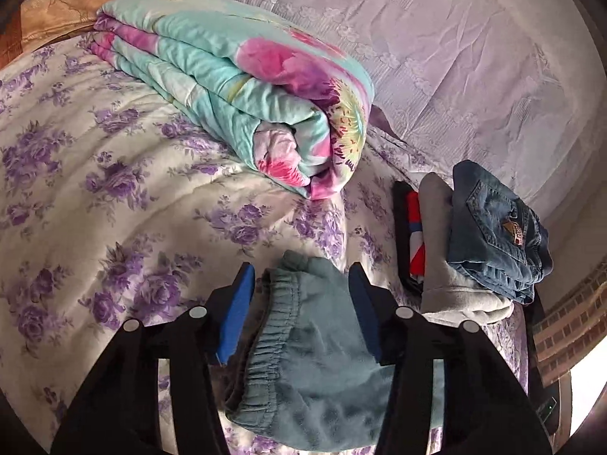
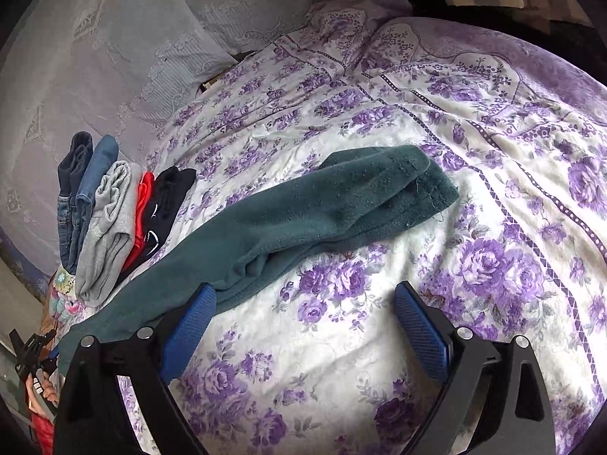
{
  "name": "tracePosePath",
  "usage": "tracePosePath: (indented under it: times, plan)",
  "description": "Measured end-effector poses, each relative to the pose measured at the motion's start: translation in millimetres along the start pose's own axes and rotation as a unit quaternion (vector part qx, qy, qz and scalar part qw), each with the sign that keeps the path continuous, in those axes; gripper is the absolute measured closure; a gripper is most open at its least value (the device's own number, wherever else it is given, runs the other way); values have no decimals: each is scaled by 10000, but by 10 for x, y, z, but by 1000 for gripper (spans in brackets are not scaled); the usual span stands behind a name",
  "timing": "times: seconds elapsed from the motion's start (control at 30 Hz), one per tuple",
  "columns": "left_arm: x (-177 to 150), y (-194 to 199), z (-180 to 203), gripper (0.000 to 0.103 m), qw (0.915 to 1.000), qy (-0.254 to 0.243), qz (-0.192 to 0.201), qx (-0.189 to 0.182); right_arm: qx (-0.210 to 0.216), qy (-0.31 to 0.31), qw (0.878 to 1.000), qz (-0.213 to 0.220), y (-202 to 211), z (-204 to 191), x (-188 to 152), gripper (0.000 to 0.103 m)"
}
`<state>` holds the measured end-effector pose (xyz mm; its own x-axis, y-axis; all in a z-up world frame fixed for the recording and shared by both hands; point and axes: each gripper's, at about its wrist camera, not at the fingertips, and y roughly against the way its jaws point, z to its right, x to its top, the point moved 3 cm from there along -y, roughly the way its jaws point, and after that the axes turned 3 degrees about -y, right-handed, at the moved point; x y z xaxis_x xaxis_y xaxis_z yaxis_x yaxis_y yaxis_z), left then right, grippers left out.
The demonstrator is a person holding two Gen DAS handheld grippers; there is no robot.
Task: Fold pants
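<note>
Teal pants (image 2: 265,223) lie across the floral bed (image 2: 379,341). Left gripper (image 1: 301,303) fingers straddle the waistband (image 1: 273,326), not pinching. Right gripper (image 2: 303,326) fingers spread wide, empty.

Teal pants' (image 1: 315,360) lower part behind the left claw (image 1: 299,288), frame-cut.

Bed (image 2: 379,341) under white spread with purple roses. Pale lace cloth (image 1: 455,38) behind it. Daylight falls bright across the bedding.

Matt, fuzzy teal fleece pants (image 2: 303,208) on a soft cotton-like floral bedsheet (image 2: 417,113); blue denim jeans (image 1: 493,227).
</note>
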<state>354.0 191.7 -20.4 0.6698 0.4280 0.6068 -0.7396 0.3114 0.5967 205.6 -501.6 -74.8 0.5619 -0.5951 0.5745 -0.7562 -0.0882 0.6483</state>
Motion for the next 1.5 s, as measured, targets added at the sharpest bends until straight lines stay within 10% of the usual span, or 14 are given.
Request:
tracePosePath:
  times: [0.33,0.43,0.77,0.97,1.13,1.27,1.5]
  plan:
    - [-17,-70,16,63,9990,-231,-377,-11,4,-12,10000,8,-8,9,12,7]
    - [-55,-110,28,82,9983,-285,-499,-45,13,-21,10000,11,-9,9,14,7]
    - [-156,504,309,85,9921,-835,363,-864,82,-130,9999,50,-25,40,43,7]
    - [-801,1358,288,85,9765,-1395,768,-1454,97,-150,9998,101,-1,48,31,7]
    - [-1506,1636,-333,87,9890,-503,81,-1391,101,-133,9998,91,-4,40,28,6]
    - [-1676,1774,-598,34,9871,447,48,-1539,106,-118,9999,67,-1,30,19,5]
    - [-1792,1517,-93,19,9950,367,-297,-885,137,-133,9998,58,-3,40,24,4]
